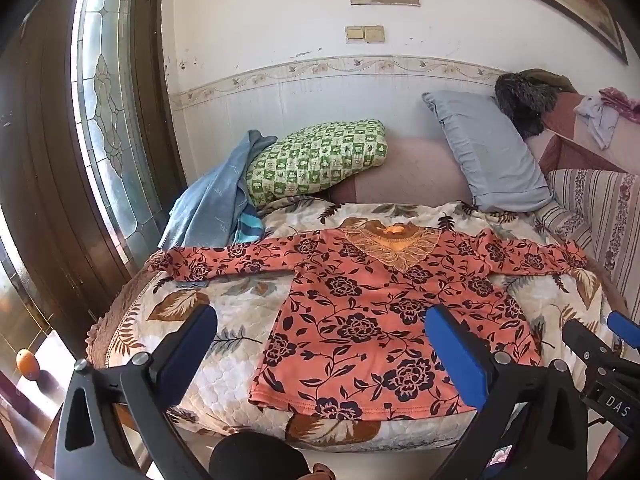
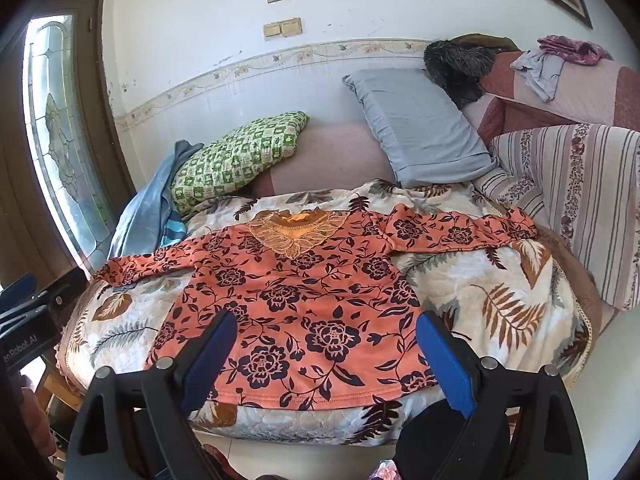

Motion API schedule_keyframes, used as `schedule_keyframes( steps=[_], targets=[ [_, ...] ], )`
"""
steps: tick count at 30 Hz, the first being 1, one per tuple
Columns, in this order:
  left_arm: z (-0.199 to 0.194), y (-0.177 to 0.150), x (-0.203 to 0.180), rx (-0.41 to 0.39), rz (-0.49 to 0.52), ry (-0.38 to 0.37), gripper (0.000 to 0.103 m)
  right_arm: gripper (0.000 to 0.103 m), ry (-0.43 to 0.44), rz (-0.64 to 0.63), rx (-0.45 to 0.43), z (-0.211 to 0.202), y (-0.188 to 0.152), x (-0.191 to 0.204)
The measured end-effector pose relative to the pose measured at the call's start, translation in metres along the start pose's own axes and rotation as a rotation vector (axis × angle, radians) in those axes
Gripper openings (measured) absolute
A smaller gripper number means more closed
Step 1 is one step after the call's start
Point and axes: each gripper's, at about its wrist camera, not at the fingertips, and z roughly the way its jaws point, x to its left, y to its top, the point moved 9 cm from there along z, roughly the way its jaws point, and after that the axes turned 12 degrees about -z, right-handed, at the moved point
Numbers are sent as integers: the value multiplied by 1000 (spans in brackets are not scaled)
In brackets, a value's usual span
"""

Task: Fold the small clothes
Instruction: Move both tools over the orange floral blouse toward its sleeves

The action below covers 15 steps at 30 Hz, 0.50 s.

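Both cameras look forward and downward from the near edge of the bed (image 1: pixel 132 304), close above it, facing the wall (image 1: pixel 260 20). The left view sits further left, nearer the door (image 1: pixel 104 120). Both share the spread orange top (image 2: pixel 296 300) and pillows.

Probably a home bedroom: quilted bed (image 1: pixel 248 312), pillows (image 1: pixel 488 152), leaded-glass door (image 1: pixel 108 120), wall switches (image 1: pixel 365 33).
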Motion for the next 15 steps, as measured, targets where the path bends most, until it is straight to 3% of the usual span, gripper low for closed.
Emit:
schedule_keyframes(
  steps=[15],
  targets=[
    [2, 4, 13, 17, -10, 41, 103, 93, -17, 43, -36, 3, 15, -24]
  ],
)
